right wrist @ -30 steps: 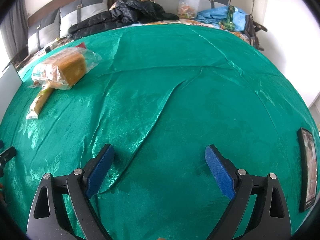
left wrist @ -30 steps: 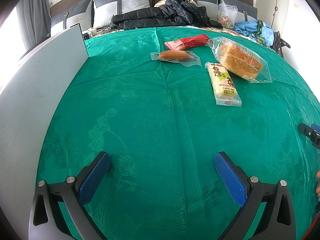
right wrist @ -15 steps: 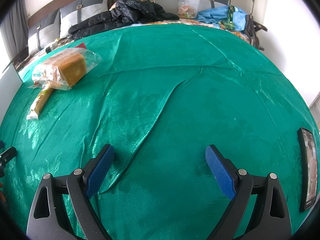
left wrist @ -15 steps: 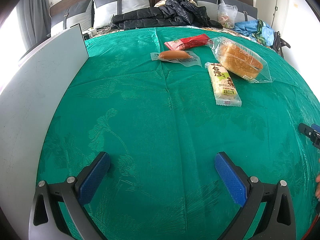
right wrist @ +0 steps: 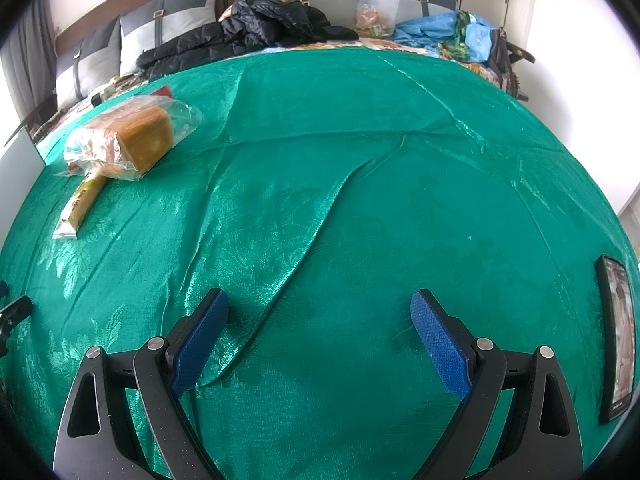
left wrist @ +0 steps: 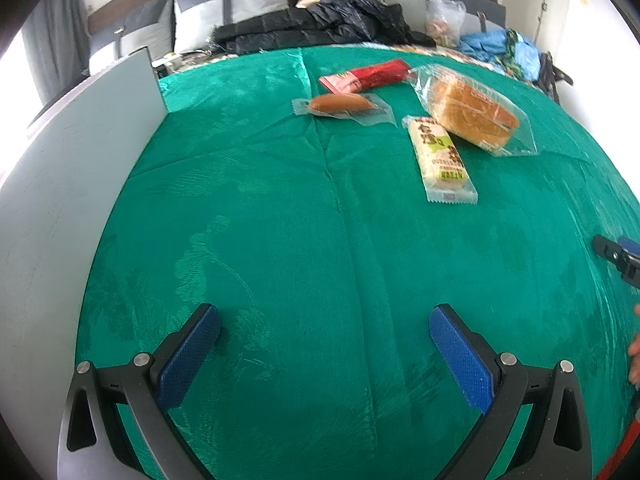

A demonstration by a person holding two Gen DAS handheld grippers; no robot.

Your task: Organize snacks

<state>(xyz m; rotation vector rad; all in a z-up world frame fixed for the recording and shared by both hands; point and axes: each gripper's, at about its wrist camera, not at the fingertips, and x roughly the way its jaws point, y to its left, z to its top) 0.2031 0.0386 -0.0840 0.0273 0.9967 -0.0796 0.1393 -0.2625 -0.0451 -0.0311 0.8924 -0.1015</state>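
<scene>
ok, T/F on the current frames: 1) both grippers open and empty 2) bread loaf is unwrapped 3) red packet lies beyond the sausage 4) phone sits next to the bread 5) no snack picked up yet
1) Left gripper and right gripper open, empty: true.
2) Bread loaf unwrapped: false, it is in a clear bag.
3) Red packet beyond the sausage: true.
4) Phone next to the bread: false, it lies far off at the cloth's right edge.
5) No snack picked up: true, the yellow bar and the others lie on the cloth.

Green bedspread (left wrist: 280, 220) covers the bed, a black jacket (right wrist: 256, 28) heaped at its head, a framed picture (right wrist: 618, 332) at the right edge, white board (left wrist: 60, 184) along the left.
</scene>
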